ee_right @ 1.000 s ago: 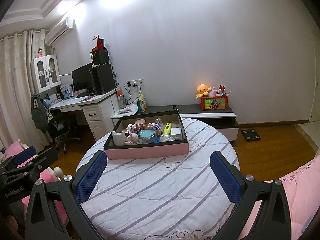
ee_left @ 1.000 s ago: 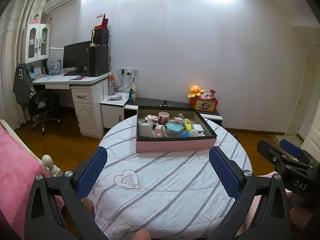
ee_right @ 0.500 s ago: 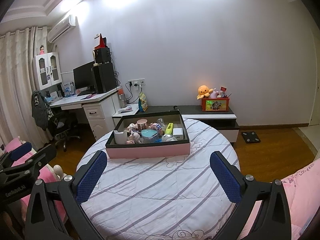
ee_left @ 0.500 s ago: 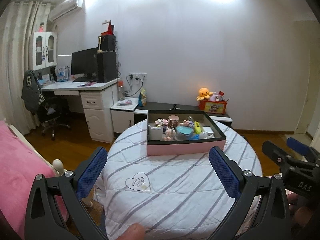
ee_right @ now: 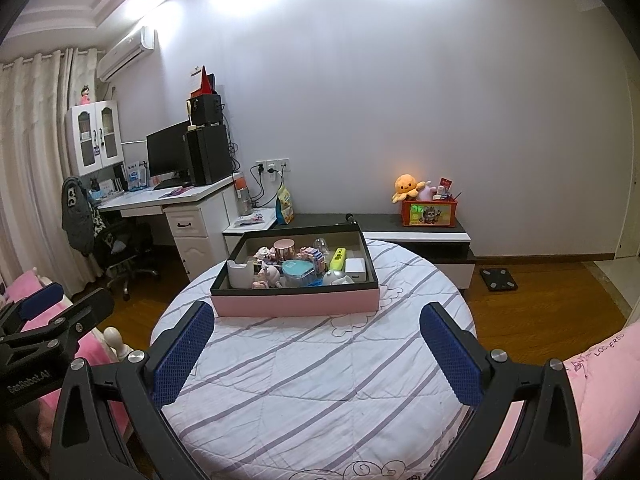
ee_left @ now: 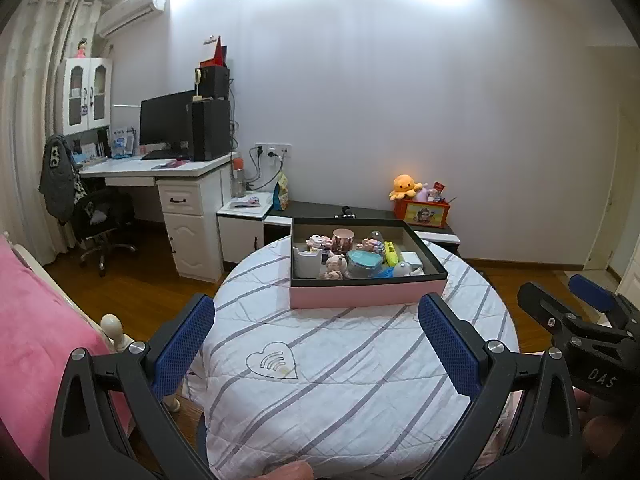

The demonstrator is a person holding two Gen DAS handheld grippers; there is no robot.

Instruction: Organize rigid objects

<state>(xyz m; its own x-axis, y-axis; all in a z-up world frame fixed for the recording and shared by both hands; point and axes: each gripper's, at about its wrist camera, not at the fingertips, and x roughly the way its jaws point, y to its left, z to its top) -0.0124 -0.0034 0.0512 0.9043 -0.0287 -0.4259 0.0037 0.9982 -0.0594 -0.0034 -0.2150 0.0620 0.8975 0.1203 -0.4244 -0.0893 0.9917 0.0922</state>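
Both wrist views look forward and slightly down, each between its own spread claw fingers, from the near edge of the round bench (ee_left: 360, 360), the left from further left, sharing the pink box (ee_left: 366, 298) (ee_right: 296, 304), desk (ee_left: 160, 168) and back wall.

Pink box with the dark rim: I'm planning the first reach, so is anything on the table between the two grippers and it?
Nothing visible: only bare striped tablecloth lies between the open left gripper, the open right gripper and the pink box.
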